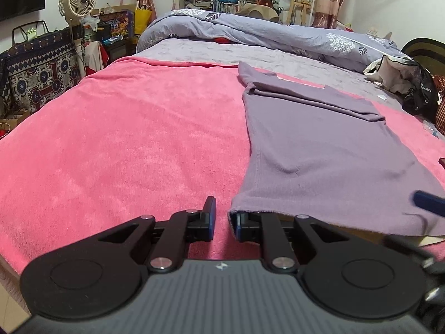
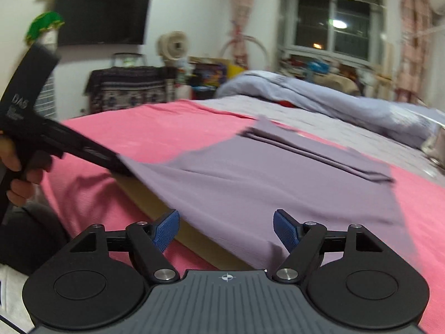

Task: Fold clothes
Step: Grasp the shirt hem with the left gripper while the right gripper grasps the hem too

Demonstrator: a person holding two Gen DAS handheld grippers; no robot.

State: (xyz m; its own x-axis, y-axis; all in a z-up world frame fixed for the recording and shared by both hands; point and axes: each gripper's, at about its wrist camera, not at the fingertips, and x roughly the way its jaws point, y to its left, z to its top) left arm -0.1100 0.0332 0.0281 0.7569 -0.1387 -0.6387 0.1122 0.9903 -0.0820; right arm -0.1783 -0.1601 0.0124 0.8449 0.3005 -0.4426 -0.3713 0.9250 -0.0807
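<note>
A purple garment point(image 1: 319, 144) lies flat on a pink blanket point(image 1: 125, 139) on the bed, its far part folded over in a band point(image 1: 314, 101). My left gripper point(image 1: 224, 220) is at the garment's near left corner. Its jaws stand a narrow gap apart with pink showing between them, and the corner drapes over the right finger point(image 1: 236, 224). In the right wrist view a hand point(image 2: 16, 167) holds the left gripper point(image 2: 122, 165), and the garment point(image 2: 250, 183) lifts toward its tip. My right gripper point(image 2: 226, 229) stands wide open over the near edge, pads clear of the cloth. A tan strip point(image 2: 167, 208) shows under that edge.
A bunched blue-grey duvet point(image 1: 264, 30) lies along the far side of the bed. A black and white bag point(image 1: 411, 83) sits at the right. Left of the bed stand a fan point(image 1: 79, 0) and furniture under a patterned cloth point(image 1: 36, 72).
</note>
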